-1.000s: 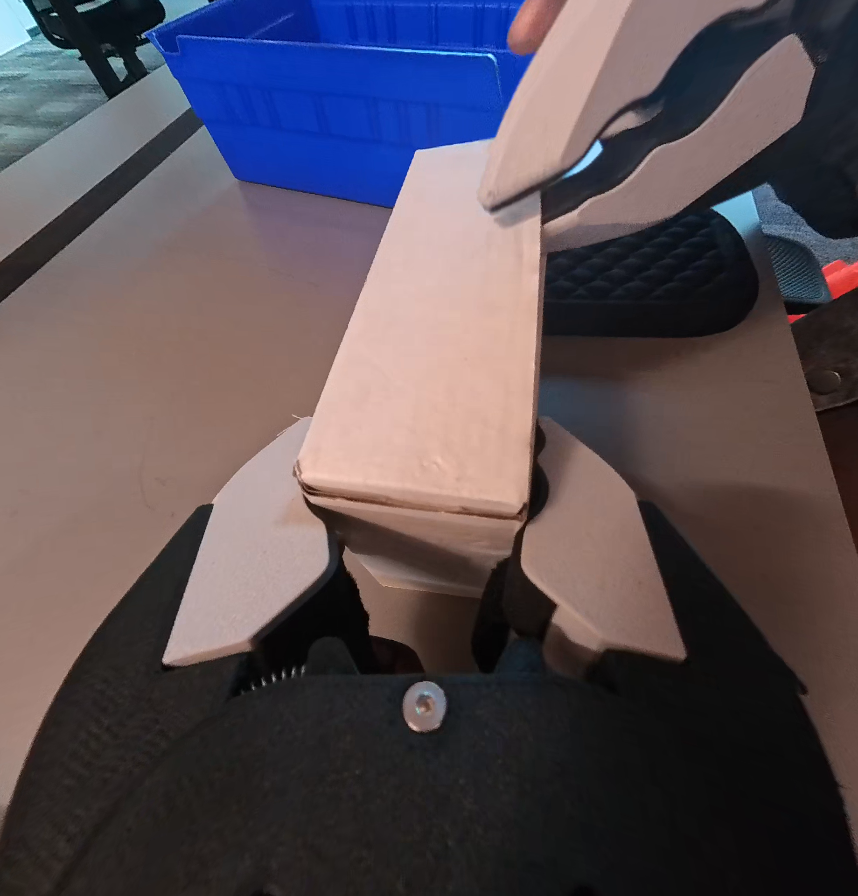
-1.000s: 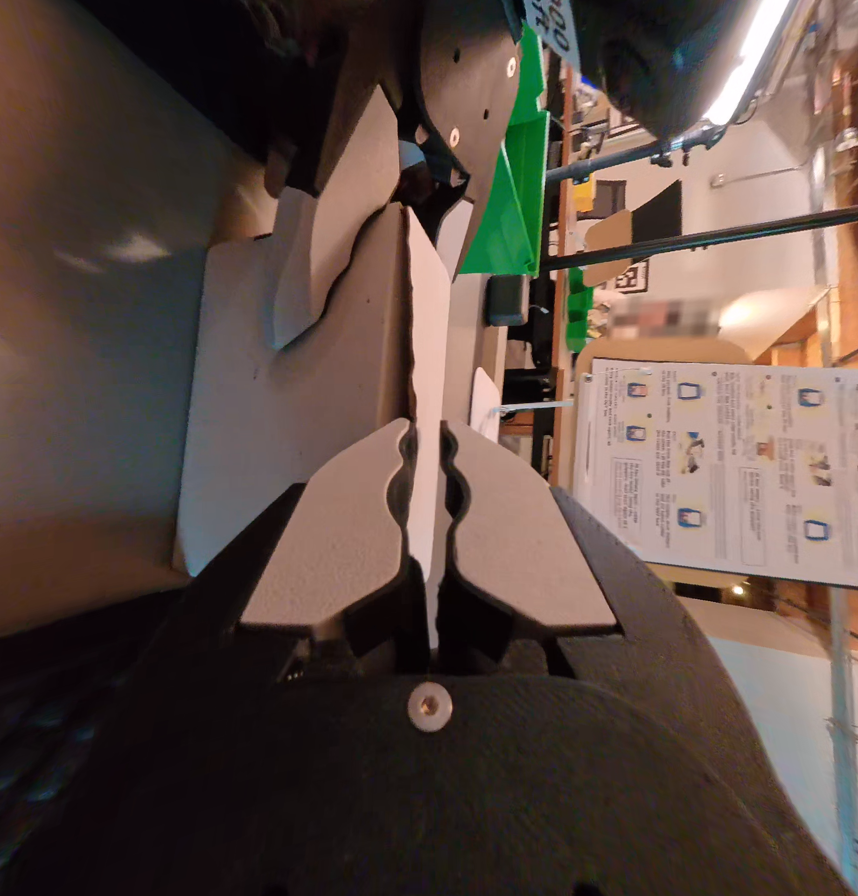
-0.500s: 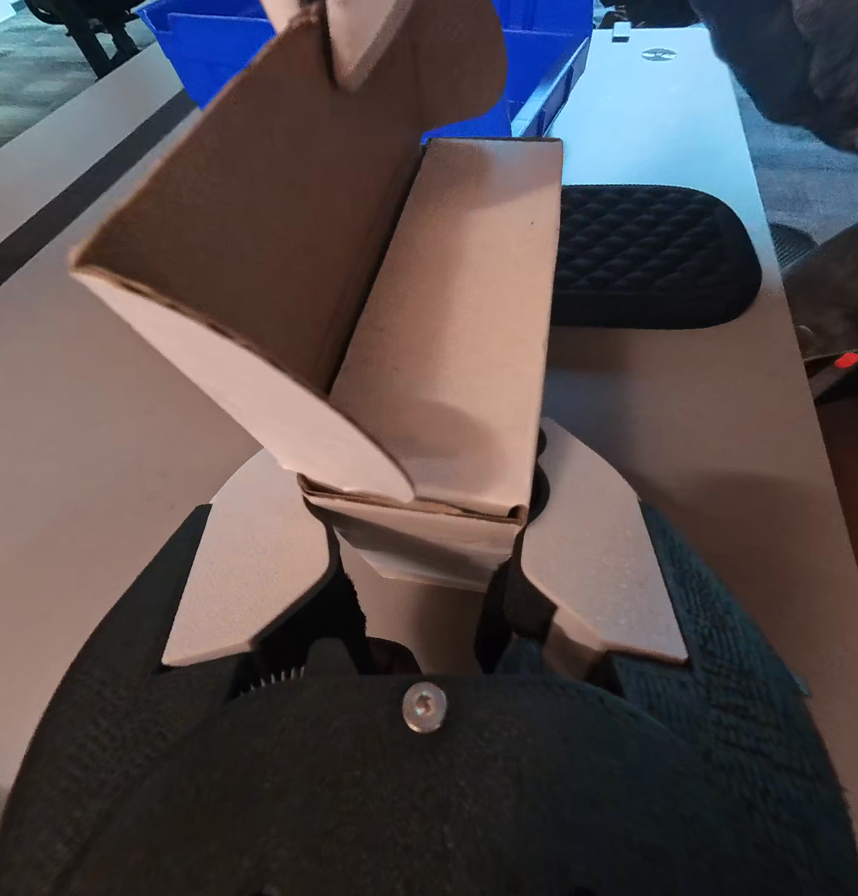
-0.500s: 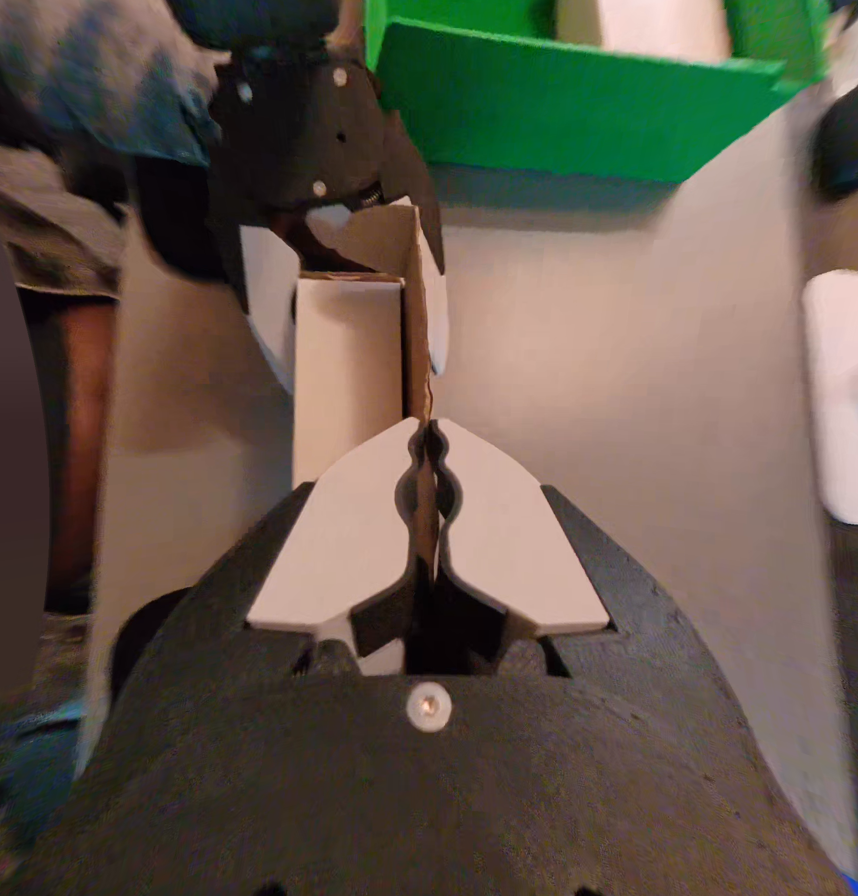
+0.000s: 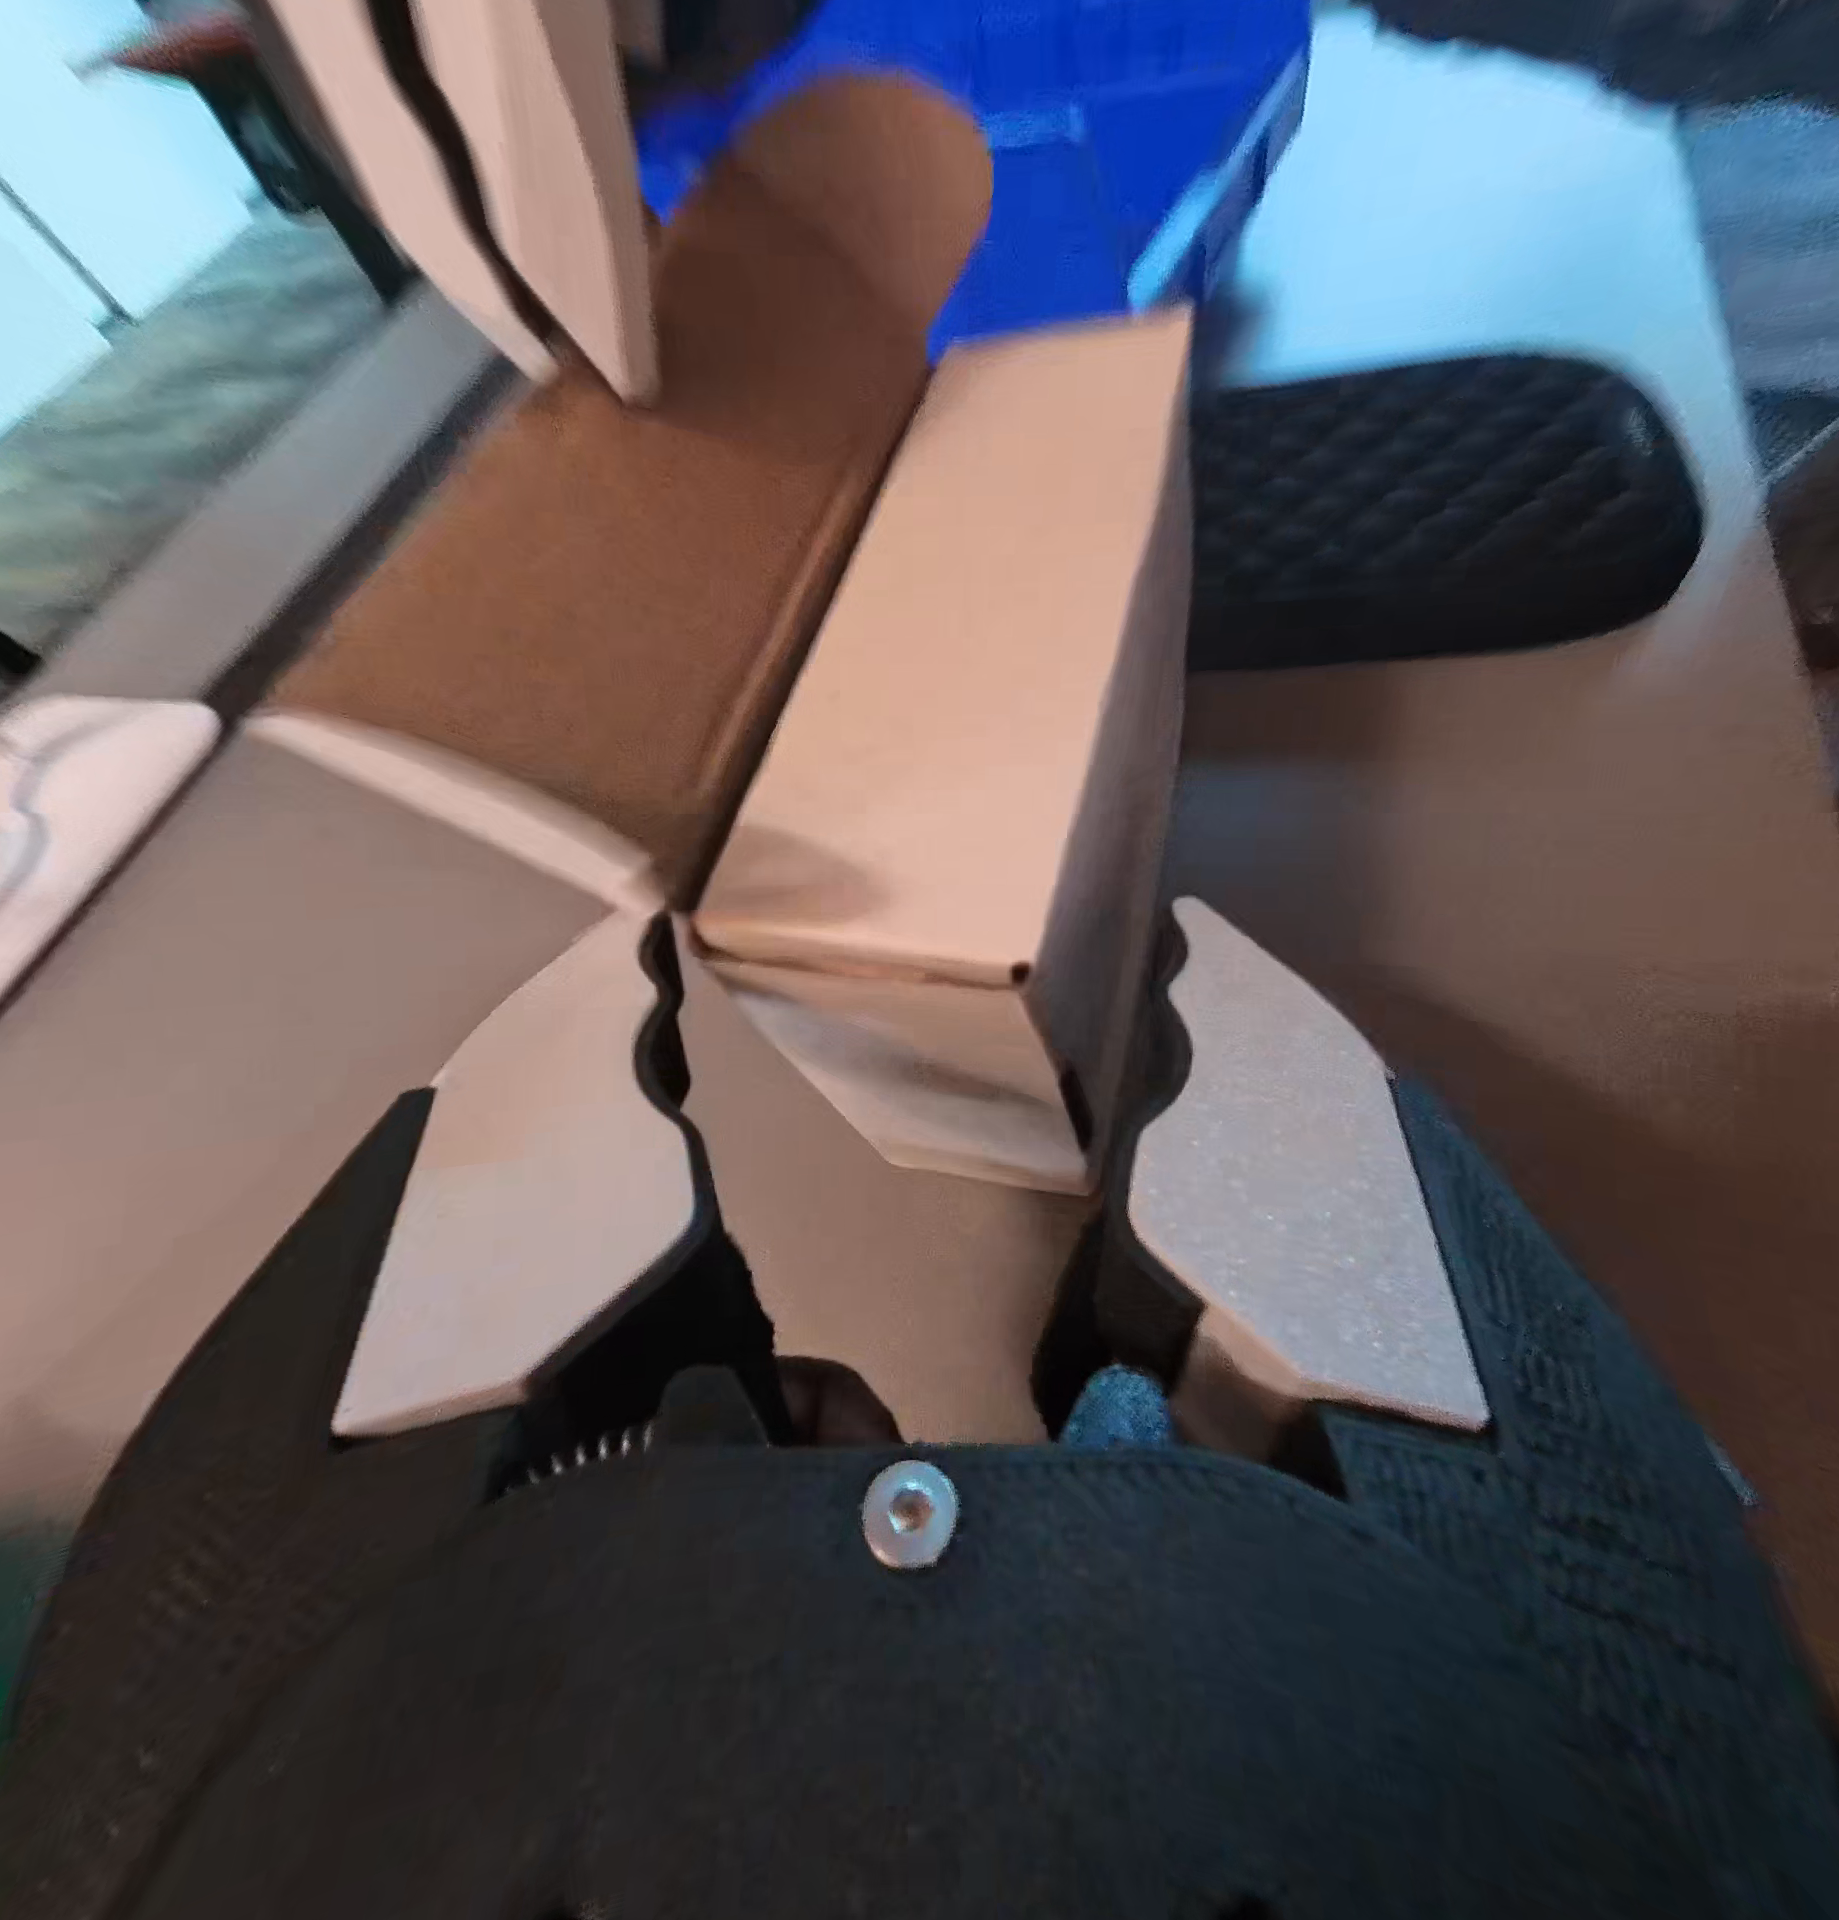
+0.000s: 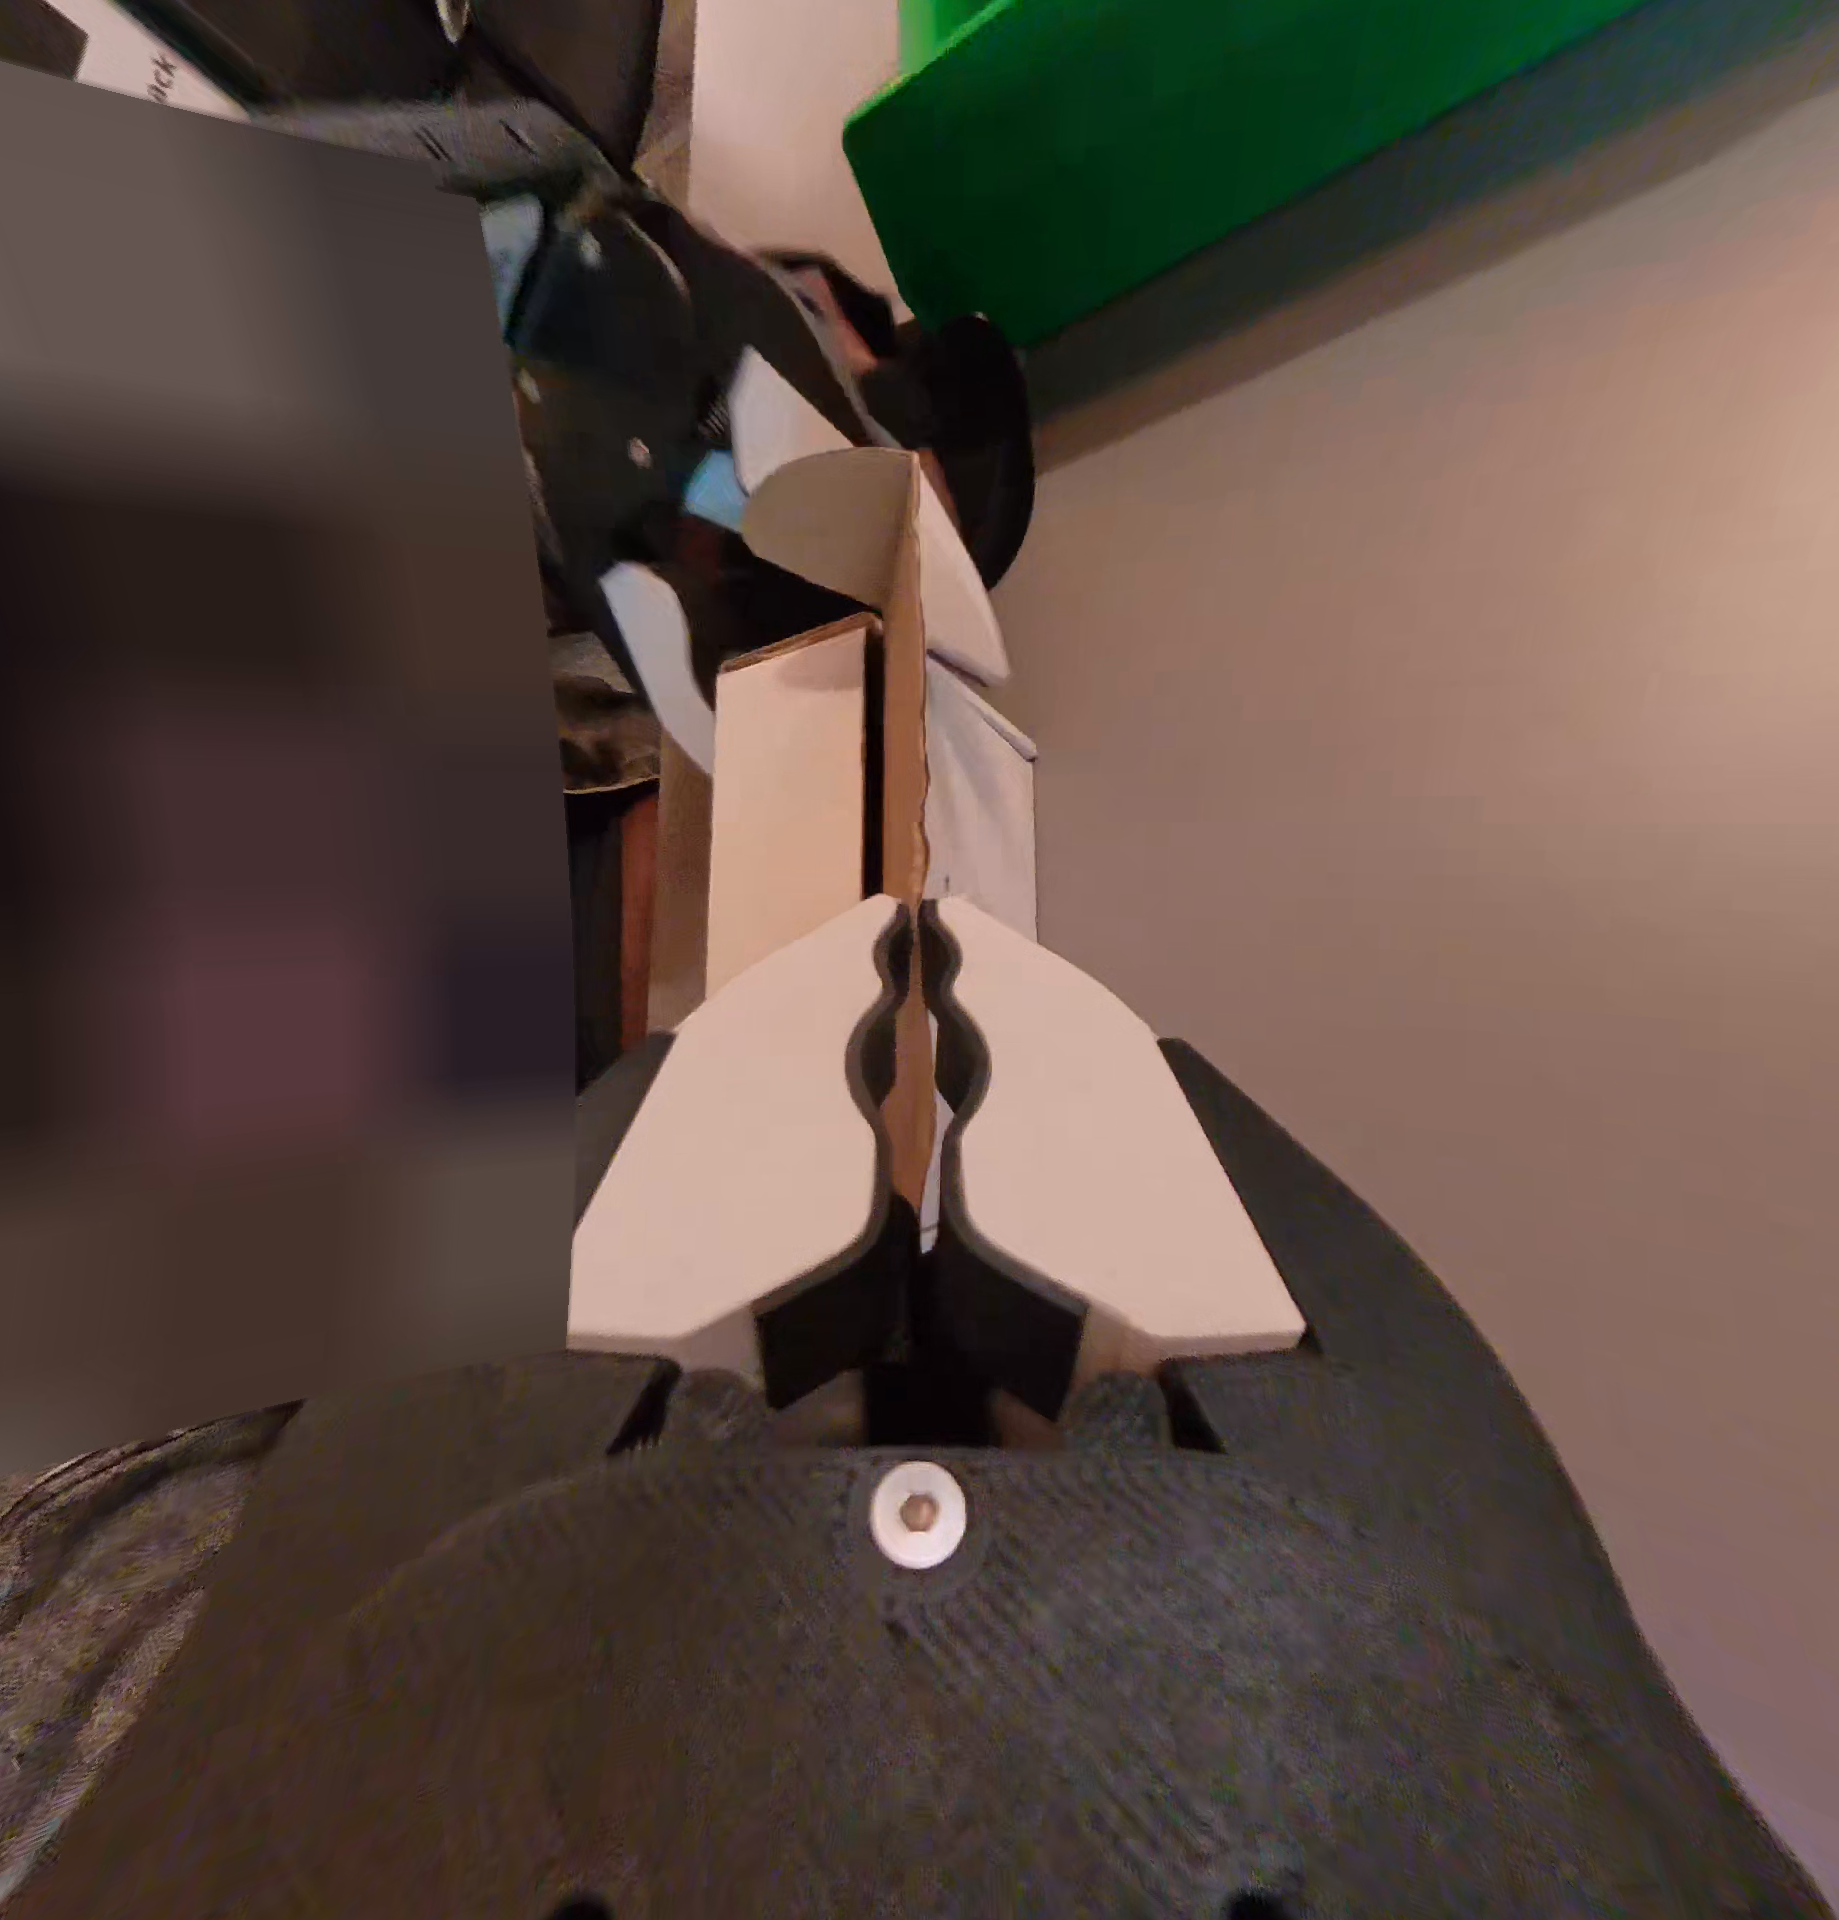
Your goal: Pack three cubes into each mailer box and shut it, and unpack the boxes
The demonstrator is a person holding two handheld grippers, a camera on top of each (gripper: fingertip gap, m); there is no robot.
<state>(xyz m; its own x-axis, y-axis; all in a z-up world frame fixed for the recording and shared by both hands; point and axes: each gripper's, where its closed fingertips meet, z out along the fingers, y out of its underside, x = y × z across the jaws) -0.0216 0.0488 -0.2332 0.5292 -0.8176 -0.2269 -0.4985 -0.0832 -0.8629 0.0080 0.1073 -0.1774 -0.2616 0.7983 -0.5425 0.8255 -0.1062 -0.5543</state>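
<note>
A long white mailer box (image 5: 977, 644) lies on the table. My left gripper (image 5: 910, 935) is shut on its near end. Its lid (image 5: 582, 582) stands swung open to the left, with the brown inside showing. My right gripper (image 5: 582, 374) is shut on the lid's far edge. In the right wrist view, that gripper (image 6: 915, 909) pinches the lid (image 6: 907, 727) edge-on, with the box body (image 6: 790, 790) just left of it and my left gripper (image 6: 811, 623) at the far end. No cubes show.
A blue bin (image 5: 1081, 208) stands behind the box and a black quilted pad (image 5: 1434, 520) lies to its right. A white object (image 5: 53, 790) is at the left edge. A green bin (image 6: 1206, 156) sits on the beige table (image 6: 1466, 935). Across from one pair of fingers to the other is roughly 9 cm.
The lid was shut one second ago. My right gripper pulled it up and over to the left, so it now lies wide open. My left gripper kept hold of the box end.
</note>
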